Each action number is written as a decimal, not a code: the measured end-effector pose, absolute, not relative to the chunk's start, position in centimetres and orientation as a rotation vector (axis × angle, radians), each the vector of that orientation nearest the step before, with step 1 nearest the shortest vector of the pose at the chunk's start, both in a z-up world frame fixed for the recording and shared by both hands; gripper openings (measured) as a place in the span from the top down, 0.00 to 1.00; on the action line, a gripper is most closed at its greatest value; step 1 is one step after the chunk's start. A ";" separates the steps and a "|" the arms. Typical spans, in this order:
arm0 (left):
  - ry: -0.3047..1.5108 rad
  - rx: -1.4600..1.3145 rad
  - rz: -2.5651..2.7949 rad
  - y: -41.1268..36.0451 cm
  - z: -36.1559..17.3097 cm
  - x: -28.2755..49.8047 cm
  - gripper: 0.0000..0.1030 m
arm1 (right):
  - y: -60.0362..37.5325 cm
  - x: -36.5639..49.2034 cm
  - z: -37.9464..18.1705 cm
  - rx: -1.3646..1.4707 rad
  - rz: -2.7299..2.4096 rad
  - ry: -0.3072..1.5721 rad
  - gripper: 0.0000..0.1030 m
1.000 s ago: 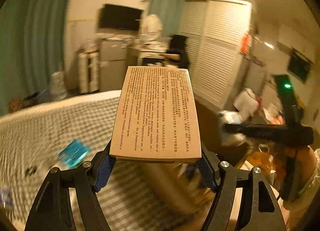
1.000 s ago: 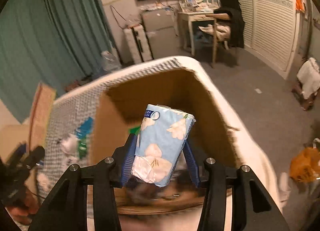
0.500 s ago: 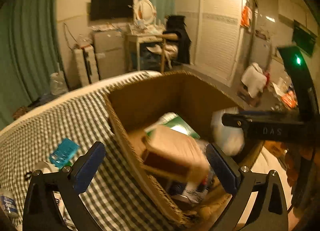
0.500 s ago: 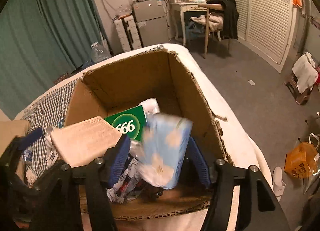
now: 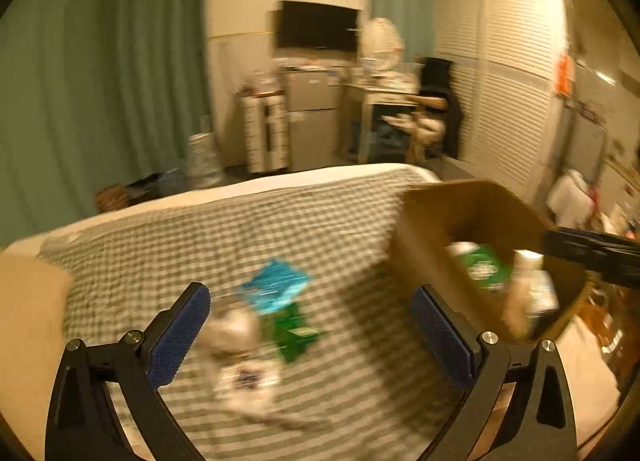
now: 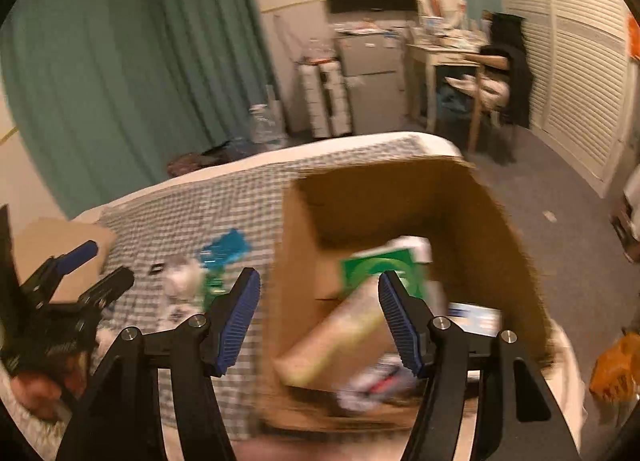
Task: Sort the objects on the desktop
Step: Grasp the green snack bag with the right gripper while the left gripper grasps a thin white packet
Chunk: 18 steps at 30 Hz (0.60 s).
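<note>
Both views were motion-blurred. The left gripper (image 5: 310, 325) stood with its blue-padded jaws spread wide and nothing between them, above the checked bedcover (image 5: 200, 245). Beyond it lay a blue packet (image 5: 276, 287), a green packet (image 5: 294, 331) and a white crumpled item (image 5: 236, 335), close together near the middle of the cover. The cardboard box (image 6: 508, 229) sat at the cover's right edge and held a green-labelled box (image 6: 378, 267), a tan book (image 6: 340, 337) and a blue-and-white pack (image 6: 476, 315). The right gripper (image 6: 318, 319) hung over the box's left wall, jaws apart and empty.
</note>
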State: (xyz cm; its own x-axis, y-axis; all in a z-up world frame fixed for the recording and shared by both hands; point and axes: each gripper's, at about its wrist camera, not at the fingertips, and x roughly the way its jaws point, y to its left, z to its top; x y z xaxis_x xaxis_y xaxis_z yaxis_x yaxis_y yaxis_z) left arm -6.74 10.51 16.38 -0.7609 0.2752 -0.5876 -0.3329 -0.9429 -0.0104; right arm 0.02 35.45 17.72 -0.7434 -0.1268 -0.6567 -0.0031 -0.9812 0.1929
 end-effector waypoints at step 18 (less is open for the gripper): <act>0.259 -1.130 3.004 -5.8 1.6 -5.5 0.00 | 13.6 -8.0 1.5 1.318 -2.651 0.114 0.39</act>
State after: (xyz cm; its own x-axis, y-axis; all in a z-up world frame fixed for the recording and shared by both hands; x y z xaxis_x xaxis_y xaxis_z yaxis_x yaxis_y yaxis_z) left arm -5.55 -5.81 1.57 -0.7511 -0.1290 -0.6474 0.0164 -0.9841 0.1770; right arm -8.02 13.60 1.51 -0.5911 -0.1256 -0.7967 0.1933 -0.9811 0.0113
